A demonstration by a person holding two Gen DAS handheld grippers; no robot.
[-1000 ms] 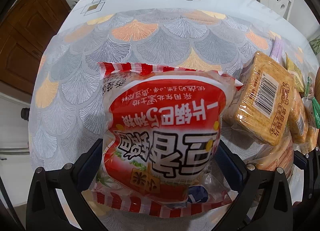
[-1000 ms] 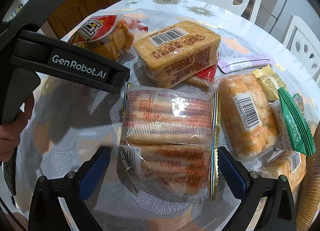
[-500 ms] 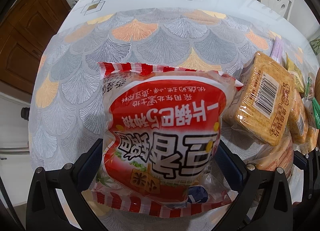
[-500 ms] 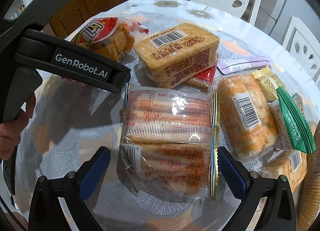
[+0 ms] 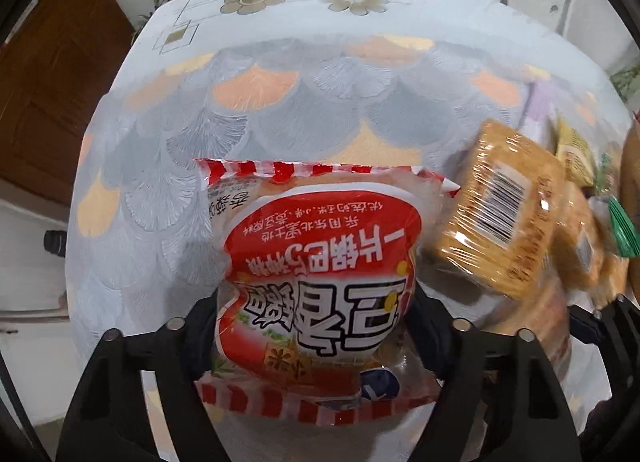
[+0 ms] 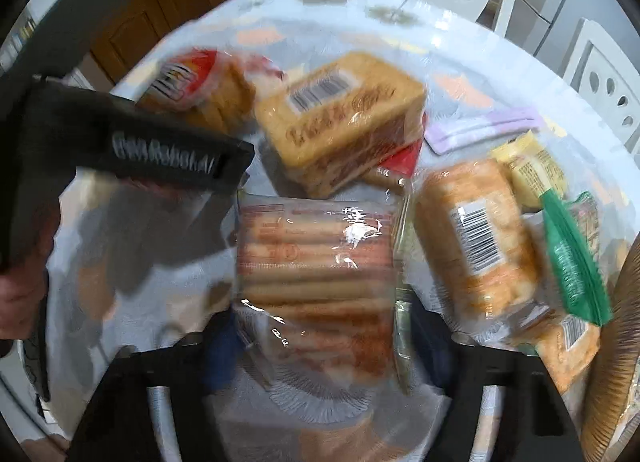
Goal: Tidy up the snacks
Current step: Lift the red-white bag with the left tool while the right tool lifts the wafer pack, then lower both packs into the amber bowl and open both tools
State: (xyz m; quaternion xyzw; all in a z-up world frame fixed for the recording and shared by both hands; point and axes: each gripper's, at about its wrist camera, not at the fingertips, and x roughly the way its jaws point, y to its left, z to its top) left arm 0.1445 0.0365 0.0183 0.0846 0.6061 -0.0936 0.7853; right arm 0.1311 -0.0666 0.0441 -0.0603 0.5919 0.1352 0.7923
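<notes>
Red-and-white crinkly snack bag (image 5: 316, 286) sits lower centre of the left wrist view, flat on the scallop-print tablecloth (image 5: 280, 121), between the fingers of the left gripper (image 5: 314, 326). Jaws closing; pads look right at the bag's sides, bag slightly pinched in at that level, so contact looks made or nearly so.

Right wrist view: clear-wrapped biscuit pack (image 6: 316, 282) in lower centre, also on the cloth, between the fingers of the right gripper (image 6: 320, 342). Jaws closing here too, pads at the pack's long edges. Frame is motion-blurred, so firm pinch vs. light touch is hard to call.

Step, as judged: simultaneous two-handed grasp, both packs not yet lifted. Next move calls for finishing the squeeze without crushing contents, since the bag is air-filled and slippery and the biscuits are brittle. Then a straight lift clear of neighbours.

View differences: the right view alone shows the full clutter: barcode-labelled cracker block (image 6: 340, 117) upper centre, second barcoded pack (image 6: 476, 238) at right, green sachet (image 6: 572, 258), purple sachet (image 6: 484, 129), plus the left gripper's body and the person's hand (image 6: 20, 294) at left edge. Left view alone shows the open stretch of cloth in the upper frame, a possible drop zone.
</notes>
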